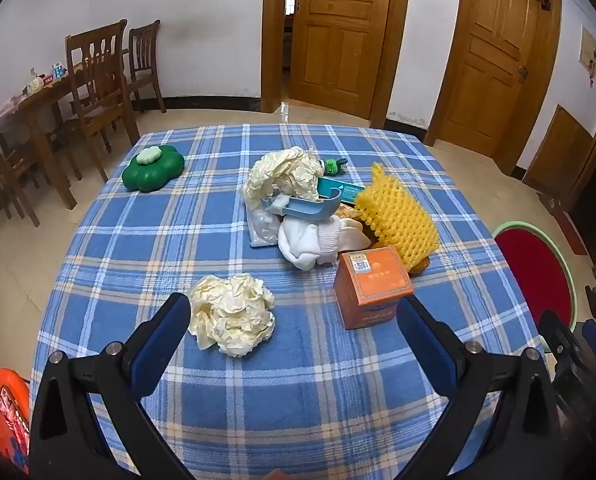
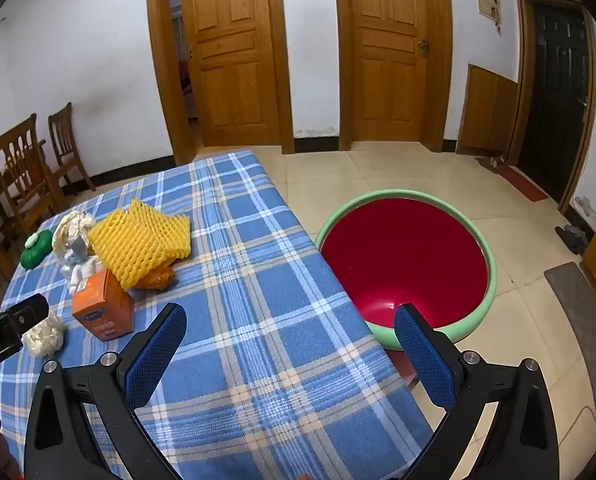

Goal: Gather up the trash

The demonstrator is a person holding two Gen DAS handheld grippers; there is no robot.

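Observation:
A crumpled cream paper ball (image 1: 231,314) lies on the blue plaid table (image 1: 257,400), just ahead of my open, empty left gripper (image 1: 293,314), close to its left finger. An orange box (image 1: 372,285) stands by the right finger. Behind them is a pile: more crumpled paper (image 1: 283,174), a yellow foam net (image 1: 398,220), white cloth (image 1: 318,240), a blue plastic piece (image 1: 310,206). My right gripper (image 2: 289,328) is open and empty over the table's right edge. A red basin with a green rim (image 2: 406,260) sits on the floor beside the table.
A green flower-shaped container (image 1: 151,168) sits at the table's far left. Wooden chairs (image 1: 97,76) and a side table stand at left. An orange stool (image 1: 5,416) is at the near left. Two wooden doors (image 2: 233,52) line the back wall.

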